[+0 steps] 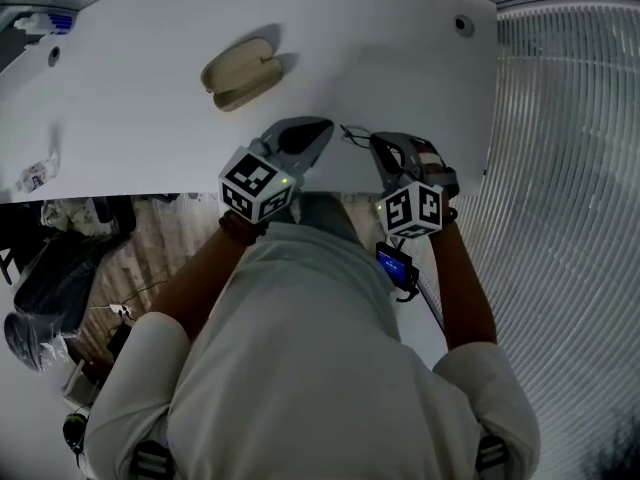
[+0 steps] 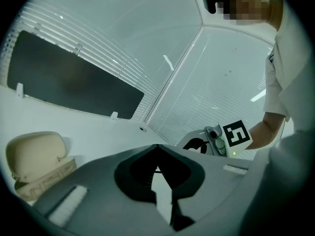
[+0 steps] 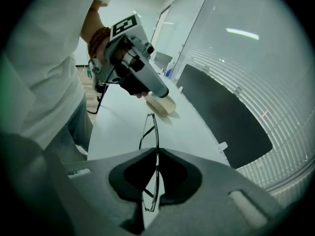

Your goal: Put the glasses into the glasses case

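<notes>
Okay, right gripper (image 3: pixel 156 151): jaws clamped on the glasses (image 3: pixel 155 132). The thin metal frame is pinched edge-on between the tips, with part poking out past them toward the desk (image 3: pixel 123 127) and part running back inside the jaw gap. The gripper tilts downward.

Left gripper (image 2: pixel 157 149): jaws together, tips meeting. A thin dark line shows in the gap behind the tips, and I cannot tell what it is. In the right gripper view its tip sits apart from the glasses, not touching them.

In the head view both grippers are side by side at the near edge of the white desk, left one at left, with the glasses between the two tips, closer to the right one.

The glasses case (image 1: pixel 240 73), beige and lying open, sits on the desk farther back and to the left, well apart from both grippers. The glasses are not in the case.

The person wears a white top, with both forearms in the head view.
</notes>
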The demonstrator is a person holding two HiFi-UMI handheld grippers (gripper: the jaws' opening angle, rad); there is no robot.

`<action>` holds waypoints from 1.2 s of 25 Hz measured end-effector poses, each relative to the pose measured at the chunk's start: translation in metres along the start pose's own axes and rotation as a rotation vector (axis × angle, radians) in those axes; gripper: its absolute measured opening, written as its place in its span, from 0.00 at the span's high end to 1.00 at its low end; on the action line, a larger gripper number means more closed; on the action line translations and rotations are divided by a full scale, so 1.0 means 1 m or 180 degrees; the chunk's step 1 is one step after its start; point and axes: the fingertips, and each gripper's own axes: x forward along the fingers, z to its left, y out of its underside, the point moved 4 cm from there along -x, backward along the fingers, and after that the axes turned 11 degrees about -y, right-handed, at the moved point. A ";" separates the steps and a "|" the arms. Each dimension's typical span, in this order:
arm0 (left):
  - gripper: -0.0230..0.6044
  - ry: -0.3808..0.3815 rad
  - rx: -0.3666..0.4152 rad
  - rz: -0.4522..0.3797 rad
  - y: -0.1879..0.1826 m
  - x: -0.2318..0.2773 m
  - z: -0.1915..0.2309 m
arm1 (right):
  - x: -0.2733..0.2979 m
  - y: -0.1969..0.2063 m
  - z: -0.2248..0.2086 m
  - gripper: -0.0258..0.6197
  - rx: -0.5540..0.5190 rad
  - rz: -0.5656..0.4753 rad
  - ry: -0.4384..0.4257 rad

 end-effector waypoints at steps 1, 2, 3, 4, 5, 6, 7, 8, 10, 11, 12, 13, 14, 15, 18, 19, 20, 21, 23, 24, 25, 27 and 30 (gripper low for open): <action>0.96 0.0011 0.0015 -0.0021 -0.004 -0.005 -0.004 | -0.008 -0.006 0.001 0.93 0.0000 -0.0015 0.0034; 0.96 0.0016 0.0033 -0.0041 -0.008 -0.009 -0.006 | -0.015 -0.011 0.000 0.93 -0.0004 -0.0035 0.0066; 0.96 0.0016 0.0052 -0.0060 -0.012 -0.011 -0.007 | -0.019 -0.015 -0.002 0.93 -0.0014 -0.0056 0.0095; 0.96 0.0013 0.0069 -0.0078 -0.015 -0.011 -0.007 | -0.022 -0.018 -0.004 0.93 -0.0031 -0.0076 0.0119; 0.96 0.0008 0.0082 -0.0093 -0.018 -0.011 -0.007 | -0.024 -0.020 -0.007 0.93 -0.0052 -0.0091 0.0139; 0.96 0.0004 0.0090 -0.0106 -0.020 -0.011 -0.007 | -0.025 -0.021 -0.009 0.93 -0.0074 -0.0102 0.0155; 0.96 0.0000 0.0096 -0.0115 -0.022 -0.010 -0.007 | -0.026 -0.022 -0.010 0.93 -0.0094 -0.0108 0.0169; 0.96 -0.0005 0.0101 -0.0123 -0.023 -0.010 -0.006 | -0.026 -0.023 -0.011 0.93 -0.0115 -0.0110 0.0181; 0.96 -0.0024 0.0107 -0.0136 -0.024 -0.011 -0.005 | -0.026 -0.025 -0.012 0.93 -0.0154 -0.0113 0.0189; 0.96 -0.0044 0.0106 -0.0144 -0.024 -0.013 -0.004 | -0.026 -0.027 -0.013 0.93 -0.0173 -0.0121 0.0184; 0.96 -0.0071 0.0101 -0.0155 -0.025 -0.015 -0.002 | -0.026 -0.029 -0.013 0.93 -0.0196 -0.0132 0.0175; 0.96 -0.0101 0.0097 -0.0165 -0.025 -0.017 0.000 | -0.026 -0.032 -0.014 0.93 -0.0221 -0.0143 0.0164; 0.96 -0.0130 0.0092 -0.0174 -0.025 -0.020 0.002 | -0.025 -0.034 -0.014 0.93 -0.0248 -0.0152 0.0152; 0.96 -0.0156 0.0088 -0.0182 -0.025 -0.023 0.004 | -0.024 -0.037 -0.013 0.93 -0.0274 -0.0161 0.0139; 0.96 -0.0250 0.0065 -0.0220 -0.025 -0.035 0.013 | -0.019 -0.049 -0.010 0.93 -0.0368 -0.0203 0.0091; 0.96 -0.0292 0.0050 -0.0241 -0.025 -0.039 0.017 | -0.016 -0.055 -0.010 0.93 -0.0411 -0.0219 0.0067; 0.96 -0.0335 0.0031 -0.0263 -0.025 -0.045 0.021 | -0.013 -0.061 -0.009 0.93 -0.0459 -0.0236 0.0041; 0.96 -0.0378 0.0011 -0.0286 -0.024 -0.050 0.025 | -0.010 -0.066 -0.008 0.93 -0.0511 -0.0250 0.0014; 0.96 -0.0481 -0.0035 -0.0341 -0.024 -0.063 0.032 | -0.003 -0.079 -0.006 0.93 -0.0637 -0.0290 -0.0042; 0.96 -0.0550 -0.0062 -0.0377 -0.023 -0.069 0.036 | 0.001 -0.087 -0.006 0.93 -0.0714 -0.0322 -0.0075; 0.96 -0.0625 -0.0090 -0.0415 -0.022 -0.075 0.040 | 0.005 -0.095 -0.007 0.93 -0.0795 -0.0358 -0.0112; 0.96 -0.0762 -0.0138 -0.0482 -0.020 -0.089 0.048 | 0.013 -0.110 -0.006 0.93 -0.0934 -0.0438 -0.0175; 0.96 -0.0944 -0.0186 -0.0575 -0.018 -0.113 0.062 | 0.025 -0.136 -0.003 0.93 -0.1141 -0.0532 -0.0264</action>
